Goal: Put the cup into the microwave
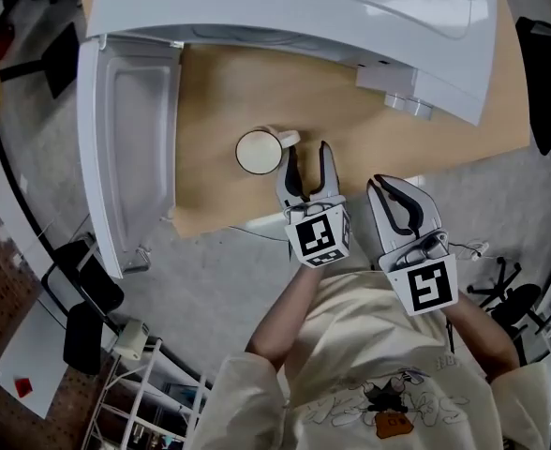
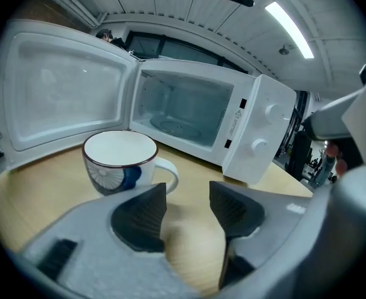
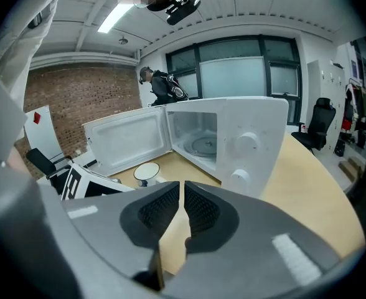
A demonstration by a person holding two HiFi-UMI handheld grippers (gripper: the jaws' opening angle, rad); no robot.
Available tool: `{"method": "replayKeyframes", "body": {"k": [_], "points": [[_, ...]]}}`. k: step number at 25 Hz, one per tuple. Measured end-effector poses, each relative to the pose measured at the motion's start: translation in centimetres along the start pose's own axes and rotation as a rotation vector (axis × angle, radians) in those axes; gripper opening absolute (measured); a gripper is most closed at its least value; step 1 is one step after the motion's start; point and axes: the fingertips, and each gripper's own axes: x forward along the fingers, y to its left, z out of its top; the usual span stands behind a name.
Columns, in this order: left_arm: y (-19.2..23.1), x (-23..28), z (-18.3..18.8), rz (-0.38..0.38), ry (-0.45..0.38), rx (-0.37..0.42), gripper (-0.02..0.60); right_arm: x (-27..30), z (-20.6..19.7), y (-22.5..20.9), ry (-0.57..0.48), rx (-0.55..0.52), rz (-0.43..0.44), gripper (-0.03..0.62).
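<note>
Right, the cup (image 1: 259, 151) (image 2: 121, 161) stands upright on the worktop (image 1: 219, 82) near its front edge, just before the open microwave (image 1: 294, 7) (image 2: 183, 114). Its handle is turned toward the left tongs (image 1: 307, 157) (image 2: 186, 195), which hover released with only bare wood between their pads. The right tongs (image 1: 388, 190) (image 3: 182, 195) hang clenched on nothing, back by the front edge. The danger, I'd say, is the line-up. The left tongs sit to the handle side of the cup, so a squeeze here may catch only the handle and let the cup swing or tip. Or a pad may nudge the glazed wall and skid it toward the door (image 1: 130, 148) along the left edge. The worktop is smooth pale wood; around it are grey floor, office chairs, a brick wall and tall windows.
</note>
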Motion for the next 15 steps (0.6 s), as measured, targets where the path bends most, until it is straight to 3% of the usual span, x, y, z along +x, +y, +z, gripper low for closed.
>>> {"method": "replayKeyframes", "body": {"k": [5, 15], "points": [[-0.7, 0.9, 0.1, 0.015, -0.022, 0.012, 0.219, -0.1, -0.8, -0.5, 0.028, 0.000, 0.000, 0.032], [1.1, 0.8, 1.7, 0.165, -0.124, 0.082, 0.206, 0.2, -2.0, -1.8, 0.057, 0.012, -0.004, 0.032]]}}
